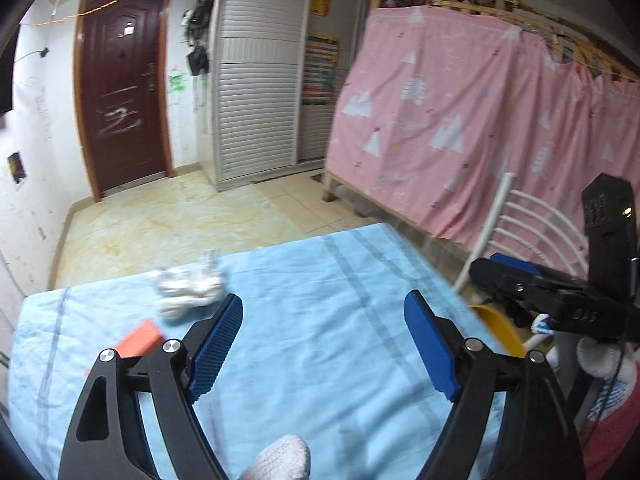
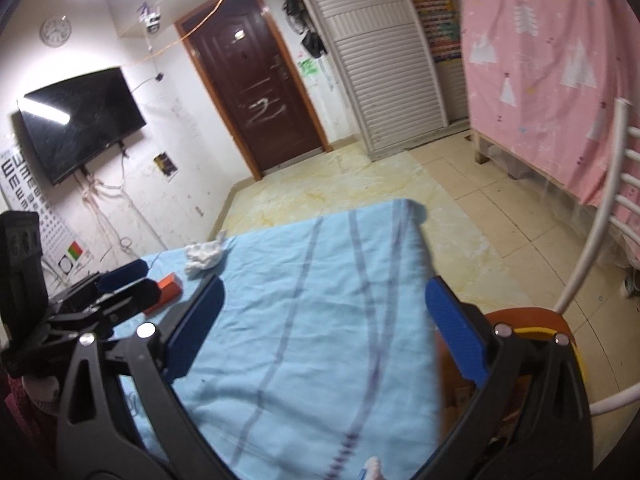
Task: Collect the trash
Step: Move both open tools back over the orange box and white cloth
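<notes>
Blue cloth [image 1: 320, 340] covers the table, whose far edge drops to bare tiled floor [image 1: 180, 220] ahead. Left tool [image 1: 324, 344] hangs over it, jaws apart, nothing between them; right tool [image 2: 324, 332] likewise. Crumpled white tissue [image 1: 188, 288] lies ahead-left of the left tool near that far edge, an orange block [image 1: 140, 340] just beside its left finger.
</notes>
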